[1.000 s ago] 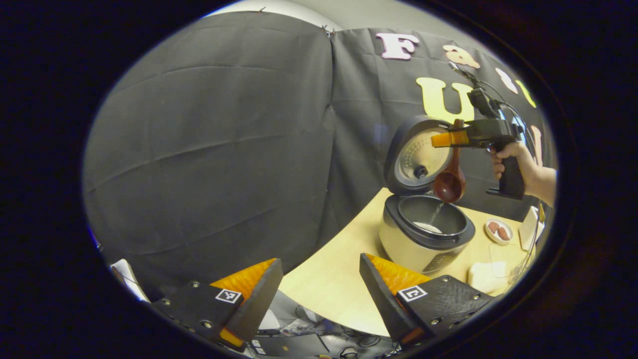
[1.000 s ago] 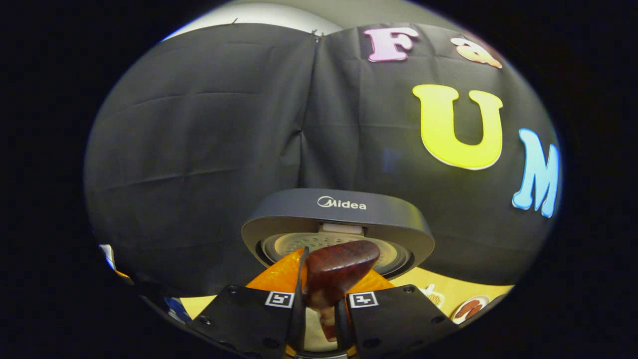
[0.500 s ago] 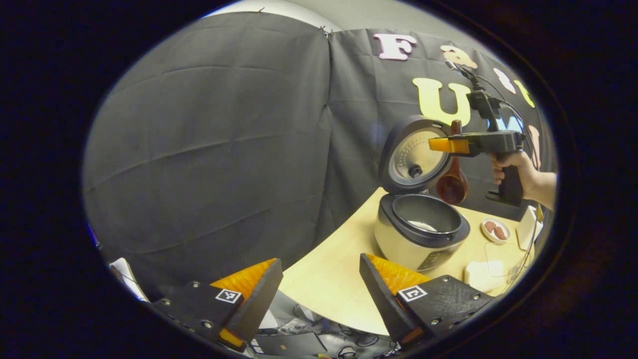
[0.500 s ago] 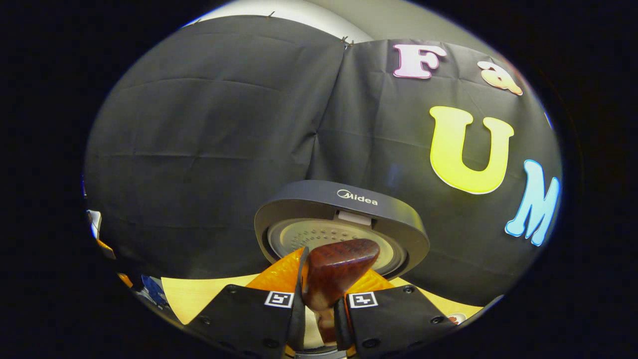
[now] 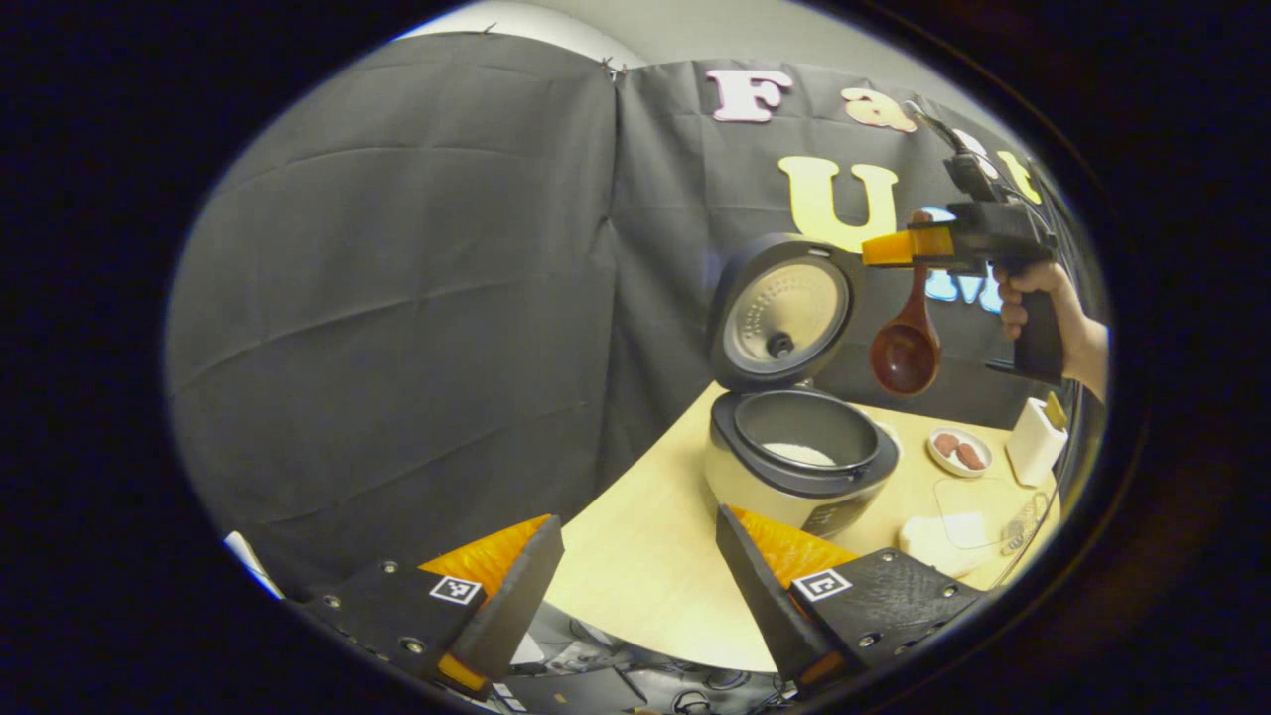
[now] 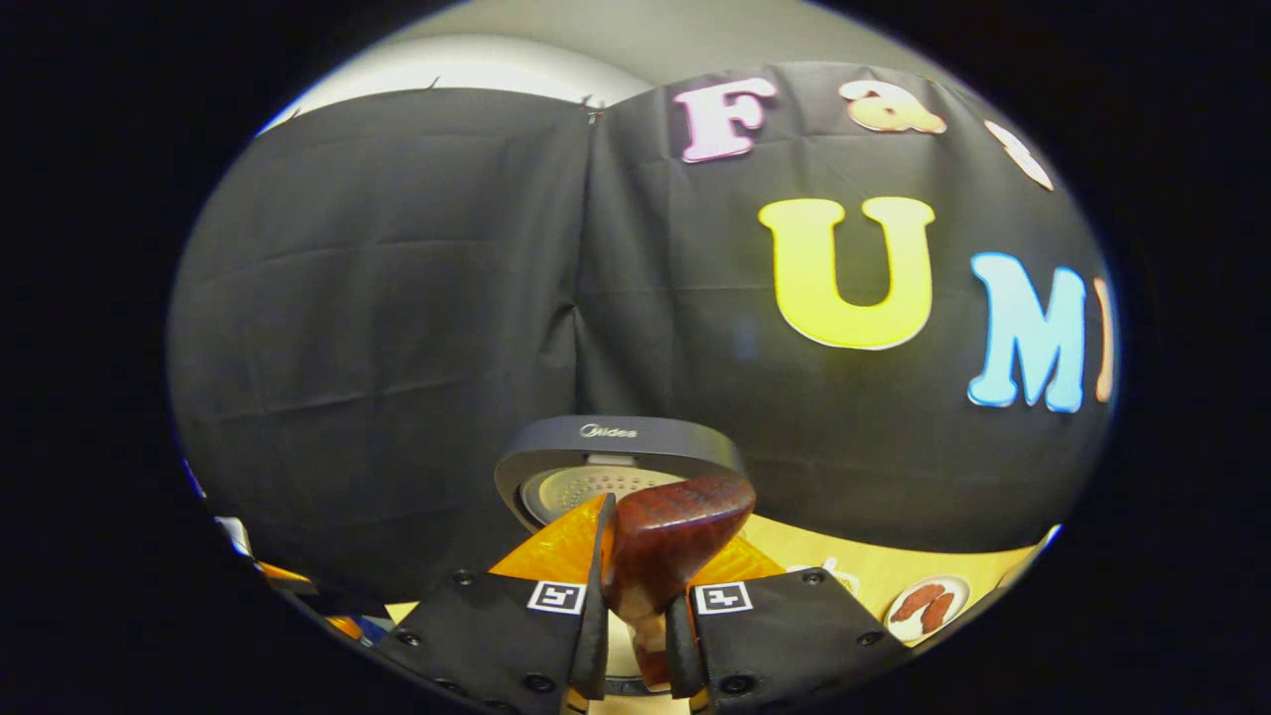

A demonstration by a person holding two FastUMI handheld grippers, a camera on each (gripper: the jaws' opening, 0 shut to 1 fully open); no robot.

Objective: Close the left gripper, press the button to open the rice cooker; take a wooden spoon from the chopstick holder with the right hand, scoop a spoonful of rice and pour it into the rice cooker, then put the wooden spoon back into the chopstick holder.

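Observation:
The rice cooker point(image 5: 794, 477) stands open on the wooden table, its lid point(image 5: 784, 313) upright and white rice point(image 5: 799, 454) in the pot. My right gripper point(image 5: 899, 246), held by a hand point(image 5: 1038, 298), hovers high to the right of the lid. It is shut on the handle of the wooden spoon point(image 5: 906, 353), whose bowl hangs down. In the right gripper view the right gripper point(image 6: 640, 556) clamps the spoon handle point(image 6: 675, 536), with the cooker lid point(image 6: 616, 462) beyond it. My left gripper point(image 5: 637, 516) stays open near the table's edge, holding nothing.
A small dish point(image 5: 958, 450) with reddish pieces sits right of the cooker, also seen as the dish point(image 6: 923, 606). A white holder point(image 5: 1033, 442) stands at the far right. A white lump point(image 5: 933, 541) and a clear container point(image 5: 968, 501) lie near the front right.
One second ago rice ran from the spoon into the pot. The right gripper has since lifted the spoon up and to the right, away from the pot. The left gripper stayed open.

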